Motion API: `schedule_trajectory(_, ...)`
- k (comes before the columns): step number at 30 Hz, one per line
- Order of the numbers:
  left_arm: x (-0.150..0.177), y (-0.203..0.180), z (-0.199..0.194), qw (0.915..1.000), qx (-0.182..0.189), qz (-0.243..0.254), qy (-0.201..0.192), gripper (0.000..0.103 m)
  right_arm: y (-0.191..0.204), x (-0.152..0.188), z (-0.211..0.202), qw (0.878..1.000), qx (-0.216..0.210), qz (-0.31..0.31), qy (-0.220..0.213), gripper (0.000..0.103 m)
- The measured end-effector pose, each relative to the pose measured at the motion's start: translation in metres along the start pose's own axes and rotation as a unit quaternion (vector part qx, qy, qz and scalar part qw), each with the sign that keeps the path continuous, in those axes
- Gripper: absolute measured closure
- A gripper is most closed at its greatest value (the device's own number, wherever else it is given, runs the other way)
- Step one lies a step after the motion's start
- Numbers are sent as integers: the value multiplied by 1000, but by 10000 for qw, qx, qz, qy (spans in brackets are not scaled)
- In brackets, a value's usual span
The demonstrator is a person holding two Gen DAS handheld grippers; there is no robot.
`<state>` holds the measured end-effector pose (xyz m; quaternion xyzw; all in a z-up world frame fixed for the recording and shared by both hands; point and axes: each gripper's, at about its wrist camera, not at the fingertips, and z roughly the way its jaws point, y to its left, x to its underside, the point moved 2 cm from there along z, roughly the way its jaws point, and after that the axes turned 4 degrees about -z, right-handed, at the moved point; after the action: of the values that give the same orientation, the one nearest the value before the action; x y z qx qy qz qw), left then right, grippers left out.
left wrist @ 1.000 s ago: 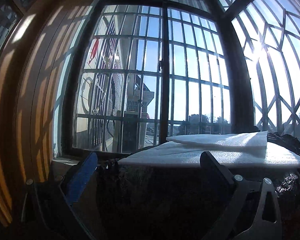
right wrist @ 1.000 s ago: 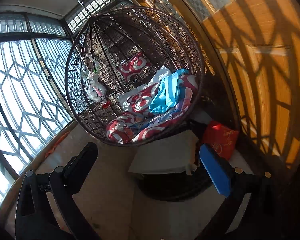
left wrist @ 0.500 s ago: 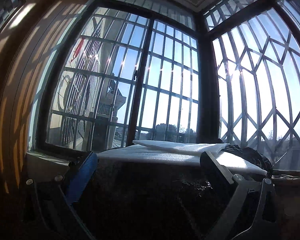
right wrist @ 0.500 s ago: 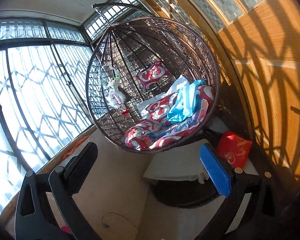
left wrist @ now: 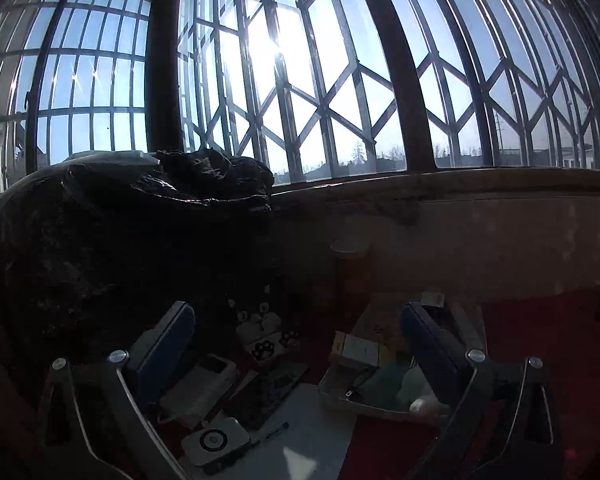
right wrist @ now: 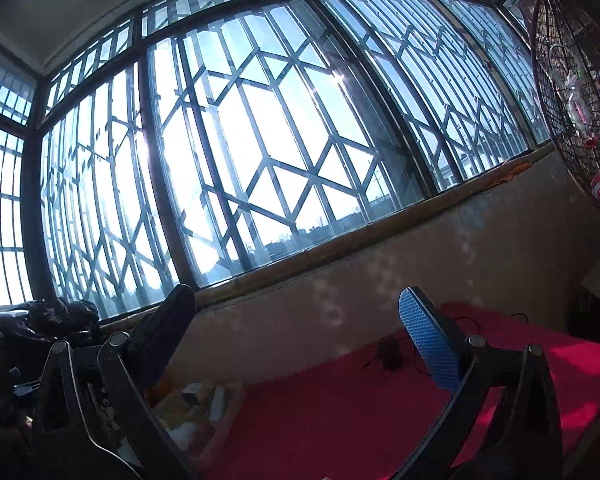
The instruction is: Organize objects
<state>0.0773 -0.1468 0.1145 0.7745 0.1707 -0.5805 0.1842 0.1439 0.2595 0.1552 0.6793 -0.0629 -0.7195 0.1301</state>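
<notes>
Window (left wrist: 300, 80): a barred lattice is seen across both views, with sun glare through it; it is taken as the landmark.
Left gripper (left wrist: 296, 336): it is held below the window and tipped down toward the clutter; the fingers (left wrist: 168, 340) are spread wide and nothing is held between them.
Right gripper (right wrist: 296, 320): it is pointed at the wall under the window; the fingers (right wrist: 428, 340) are spread wide and nothing is held.
Bundle (left wrist: 120, 240): a large dark wrapped mass is seen below the window's left part, with a white sheet (left wrist: 112, 157) on top of it.
Box (left wrist: 216, 440): a white box with a ring mark is seen low, below the window and near the left finger of the left gripper.
Pen (left wrist: 276, 431): it lies just beside the box, on a pale sheet.
Paw case (left wrist: 264, 346): a white item with a black paw print is seen between the fingers of the left gripper, beneath the window; detail is dim.
Tray (left wrist: 360, 396): a shallow container with mixed items lies below the window's middle, partly behind the right finger of the left gripper; its contents cannot be told apart.
Cloth (right wrist: 340, 412): a red cover is spread below the window, under the right gripper.
Adapter (right wrist: 388, 354): a small dark item with a cable lies on the cloth, between the right gripper's fingers.
Chair (right wrist: 572, 80): a wicker hanging seat is seen at the window's right end.
</notes>
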Motion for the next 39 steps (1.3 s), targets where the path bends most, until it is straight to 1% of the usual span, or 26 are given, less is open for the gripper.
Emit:
schedule_trajectory(1, 11, -9, 4, 9995, 225, 3, 240, 0, 17, 16, 7, 9996, -187, -96, 164, 0)
schedule_trajectory(3, 30, -22, 7, 9964, 562, 20, 640, 0, 44, 47, 19, 9983, -347, -222, 418, 0)
schedule_trajectory(5, 43, -32, 6, 9929, 778, 20, 895, 0, 62, 76, 27, 9962, -464, -290, 676, 0)
schedule_trajectory(7, 53, -37, 6, 9883, 1029, -14, 1125, 0, 76, 99, 33, 9932, -516, -500, 920, 0)
schedule_trajectory(9, 57, -41, 8, 9851, 1154, -54, 1274, 0, 84, 114, 38, 9902, -505, -692, 1103, 0)
schedule_trajectory(12, 62, -44, 9, 9830, 1227, -126, 1360, 0, 87, 125, 43, 9862, -483, -777, 1377, 0)
schedule_trajectory(15, 66, -46, 13, 9824, 1220, -136, 1408, 0, 82, 125, 41, 9844, -425, -753, 1531, 0)
schedule_trajectory(19, 73, -49, 19, 9815, 1181, -98, 1506, 0, 76, 124, 42, 9847, -311, -650, 1589, 0)
schedule_trajectory(24, 80, -51, 25, 9790, 1194, -59, 1650, 0, 71, 129, 45, 9835, -283, -549, 1701, 0)
schedule_trajectory(39, 84, -53, 28, 9779, 1230, -34, 1692, 0, 70, 132, 49, 9815, -337, -537, 1806, 0)
